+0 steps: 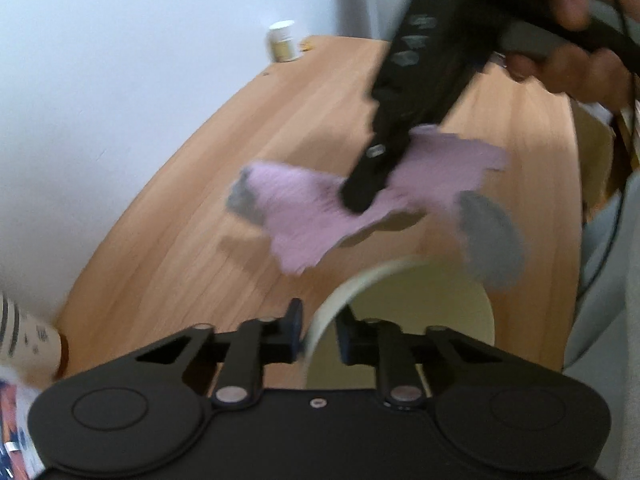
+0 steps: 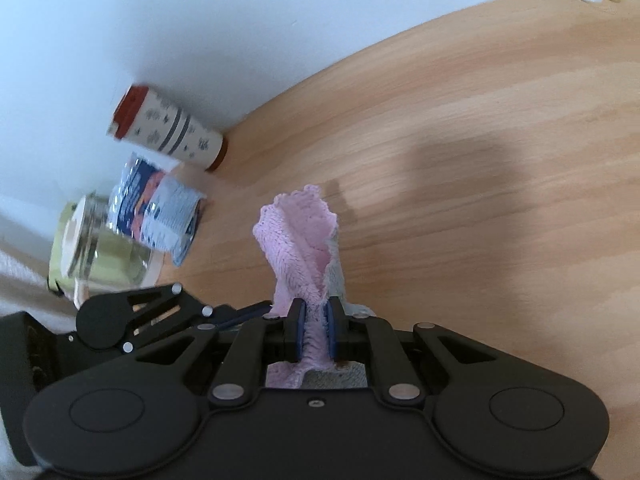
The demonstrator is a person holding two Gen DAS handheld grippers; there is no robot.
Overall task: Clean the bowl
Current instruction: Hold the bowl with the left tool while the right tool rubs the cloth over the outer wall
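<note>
Now, at the wooden desk (image 1: 192,208):
Left tool (image 1: 318,334): jaws closed on the rim of the cream bowl (image 1: 420,320), one finger inside, one outside.
Bowl: on the desk, at its near edge.
Right tool (image 2: 316,334): jaws clamped on a pink-and-grey cloth (image 2: 300,240), hanging above the desk, beyond the bowl.
Paper cup (image 2: 176,132): at the desk's back, against the wall.

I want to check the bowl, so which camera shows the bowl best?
The left wrist view: the bowl shows its rim and inside, its wall clamped in the left claw. The right wrist view shows none of it.
</note>
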